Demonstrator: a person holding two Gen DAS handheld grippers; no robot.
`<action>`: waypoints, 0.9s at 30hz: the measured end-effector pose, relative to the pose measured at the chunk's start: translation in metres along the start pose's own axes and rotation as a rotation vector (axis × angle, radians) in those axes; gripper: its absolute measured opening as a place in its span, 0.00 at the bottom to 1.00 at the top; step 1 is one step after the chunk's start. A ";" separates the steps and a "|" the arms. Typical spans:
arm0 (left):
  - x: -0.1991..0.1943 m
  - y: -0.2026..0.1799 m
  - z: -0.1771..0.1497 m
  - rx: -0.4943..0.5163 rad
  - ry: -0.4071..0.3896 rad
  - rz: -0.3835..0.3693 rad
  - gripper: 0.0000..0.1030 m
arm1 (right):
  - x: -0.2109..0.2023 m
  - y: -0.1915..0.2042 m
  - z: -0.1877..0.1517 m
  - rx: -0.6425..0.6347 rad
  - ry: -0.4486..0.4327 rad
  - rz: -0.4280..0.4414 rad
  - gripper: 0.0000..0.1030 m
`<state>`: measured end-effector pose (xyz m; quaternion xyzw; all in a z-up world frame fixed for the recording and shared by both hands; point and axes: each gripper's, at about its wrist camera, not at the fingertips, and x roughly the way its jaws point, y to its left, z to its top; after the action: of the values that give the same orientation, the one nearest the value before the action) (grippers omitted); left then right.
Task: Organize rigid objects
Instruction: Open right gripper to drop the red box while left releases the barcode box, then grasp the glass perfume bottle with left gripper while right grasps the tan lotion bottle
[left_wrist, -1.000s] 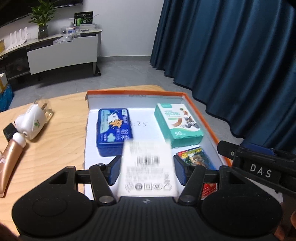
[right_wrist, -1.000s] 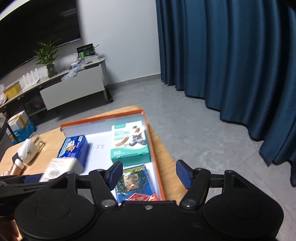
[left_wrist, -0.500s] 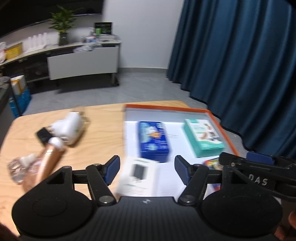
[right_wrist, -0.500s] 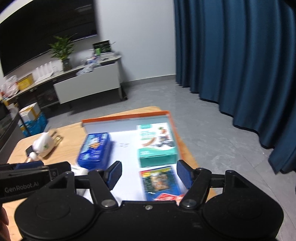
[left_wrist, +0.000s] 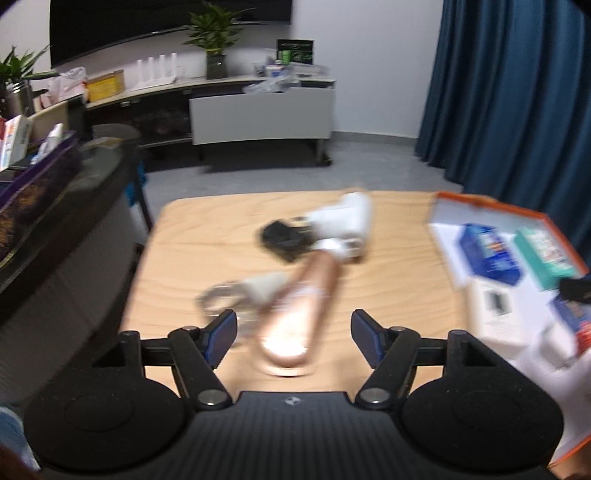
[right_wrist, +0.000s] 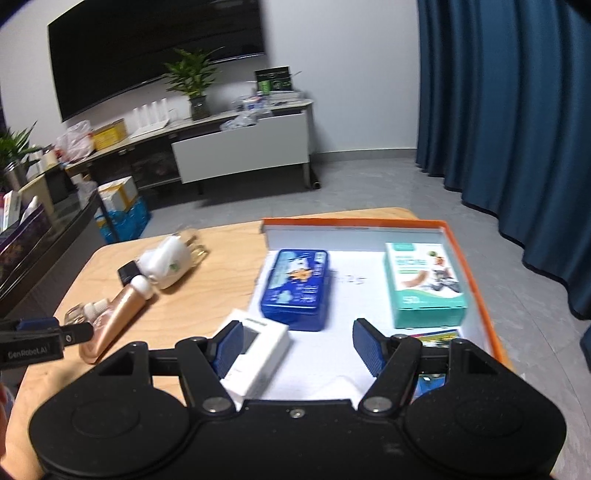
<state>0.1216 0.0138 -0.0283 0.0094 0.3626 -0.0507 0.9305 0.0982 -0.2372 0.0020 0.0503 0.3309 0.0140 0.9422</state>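
The left hand-held gripper (left_wrist: 290, 338) is opening with nothing pressed between its pads, aimed over a rose-gold tube (left_wrist: 295, 314) on the pale wood worktop (left_wrist: 207, 240), probably the next pick. The right hand-held gripper (right_wrist: 295, 345) hangs released above the orange-rimmed tray (right_wrist: 476, 280). The boxes lie flat in rows, likely to sit square on the smooth white floor: a glossy blue tin (right_wrist: 297, 288), a teal carton (right_wrist: 423, 284), a white carton (right_wrist: 255, 354). Rounded, blurred pieces wait outside.

We see wood table (right_wrist: 229, 254) bearing orange tray (right_wrist: 476, 280), gold tube (right_wrist: 118, 314), white bottle (right_wrist: 168, 264), black item (right_wrist: 127, 274), perhaps clear bottle (right_wrist: 79, 314).
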 end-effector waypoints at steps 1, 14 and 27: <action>0.003 0.009 0.000 -0.003 0.006 0.000 0.68 | 0.001 0.002 0.000 -0.003 0.002 0.004 0.77; 0.052 0.045 0.013 0.169 -0.002 -0.094 0.72 | 0.011 0.026 0.004 -0.051 0.007 0.020 0.77; 0.059 0.044 0.002 0.139 0.000 -0.122 0.49 | 0.043 0.065 0.009 -0.030 0.083 0.112 0.77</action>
<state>0.1699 0.0525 -0.0676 0.0520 0.3580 -0.1326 0.9228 0.1378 -0.1707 -0.0104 0.0538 0.3662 0.0737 0.9261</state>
